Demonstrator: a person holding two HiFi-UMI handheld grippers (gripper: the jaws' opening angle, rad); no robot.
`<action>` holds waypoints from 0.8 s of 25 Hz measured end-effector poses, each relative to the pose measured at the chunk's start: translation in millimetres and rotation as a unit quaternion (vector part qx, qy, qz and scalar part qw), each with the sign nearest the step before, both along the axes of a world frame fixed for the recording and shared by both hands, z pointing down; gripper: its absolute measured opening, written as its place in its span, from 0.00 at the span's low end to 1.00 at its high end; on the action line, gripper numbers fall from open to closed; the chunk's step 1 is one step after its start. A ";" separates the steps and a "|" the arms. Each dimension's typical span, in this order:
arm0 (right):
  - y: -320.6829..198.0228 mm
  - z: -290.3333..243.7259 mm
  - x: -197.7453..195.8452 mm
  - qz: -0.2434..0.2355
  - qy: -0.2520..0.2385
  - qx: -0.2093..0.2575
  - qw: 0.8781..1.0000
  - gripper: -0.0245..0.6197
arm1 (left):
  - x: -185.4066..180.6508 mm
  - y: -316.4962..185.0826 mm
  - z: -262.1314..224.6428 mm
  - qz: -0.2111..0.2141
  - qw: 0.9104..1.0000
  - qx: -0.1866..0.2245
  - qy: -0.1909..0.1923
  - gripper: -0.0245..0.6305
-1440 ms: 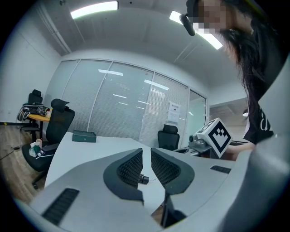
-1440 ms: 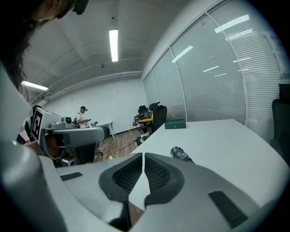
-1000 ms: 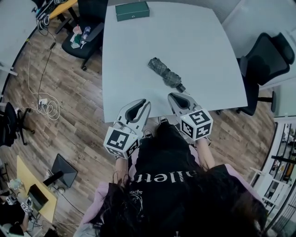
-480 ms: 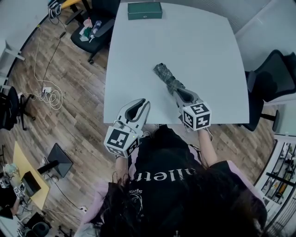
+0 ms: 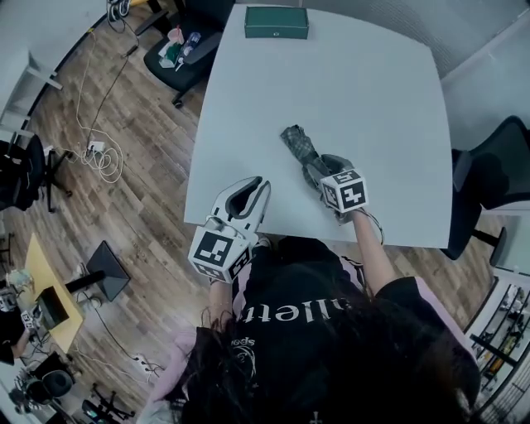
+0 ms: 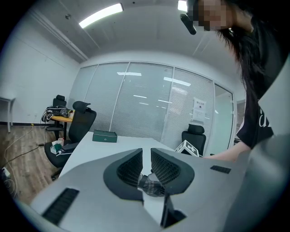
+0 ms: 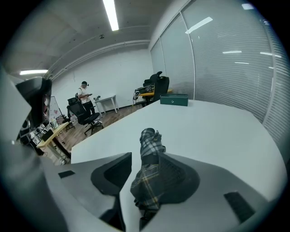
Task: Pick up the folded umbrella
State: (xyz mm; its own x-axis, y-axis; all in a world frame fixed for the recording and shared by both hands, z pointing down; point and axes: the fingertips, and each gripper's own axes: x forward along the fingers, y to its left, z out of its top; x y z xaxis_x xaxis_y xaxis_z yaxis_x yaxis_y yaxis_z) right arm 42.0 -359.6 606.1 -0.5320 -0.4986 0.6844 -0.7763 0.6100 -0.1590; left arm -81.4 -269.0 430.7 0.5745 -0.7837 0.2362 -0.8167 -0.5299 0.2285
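Right gripper (image 7: pixel 146 158) straddles the handle end of the folded umbrella (image 5: pixel 298 145), its jaws apart and just now opening. The right gripper view shows the plaid bundle running up between the two pads. It leans on the right-hand pad and leaves a clear gap to the left-hand one, so nothing is clamped yet. The umbrella lies flat on the white bench (image 5: pixel 373 99), near the bench's front edge and a little right of its middle. It lies at a slant, with its free end pointing toward the bench's far left corner. That gripper's marker cube (image 5: pixel 343 190) sits just inside the bench's front edge, with the person's forearm behind it. Left gripper (image 5: pixel 252 184) hovers at the bench's front edge, left of the middle. Its jaws stand slightly apart and hold nothing; only bench top and a patch of plaid show through the slit between them. A green box (image 5: pixel 276 22) rests at the bench's far edge, well apart from the umbrella. A black office chair (image 5: pixel 489 166) stands off the bench's right side. Another chair (image 5: pixel 186 50) with bottles on its seat stands off the bench's far left corner, on the wooden floor (image 5: pixel 141 190).
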 end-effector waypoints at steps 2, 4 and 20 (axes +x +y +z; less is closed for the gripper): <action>-8.6 15.5 -3.4 -0.009 0.005 -0.016 1.000 0.35 | 0.5 -5.5 1.0 -0.007 1.000 -0.002 -0.005 0.15; -16.1 31.2 -6.8 -0.014 0.011 -0.033 0.999 0.42 | 1.6 -10.5 1.7 -0.013 1.000 -0.005 -0.009 0.15; -25.6 88.6 -19.8 -0.033 0.088 -0.055 0.994 0.46 | -8.0 -19.0 7.7 -0.063 0.997 -0.026 -0.029 0.15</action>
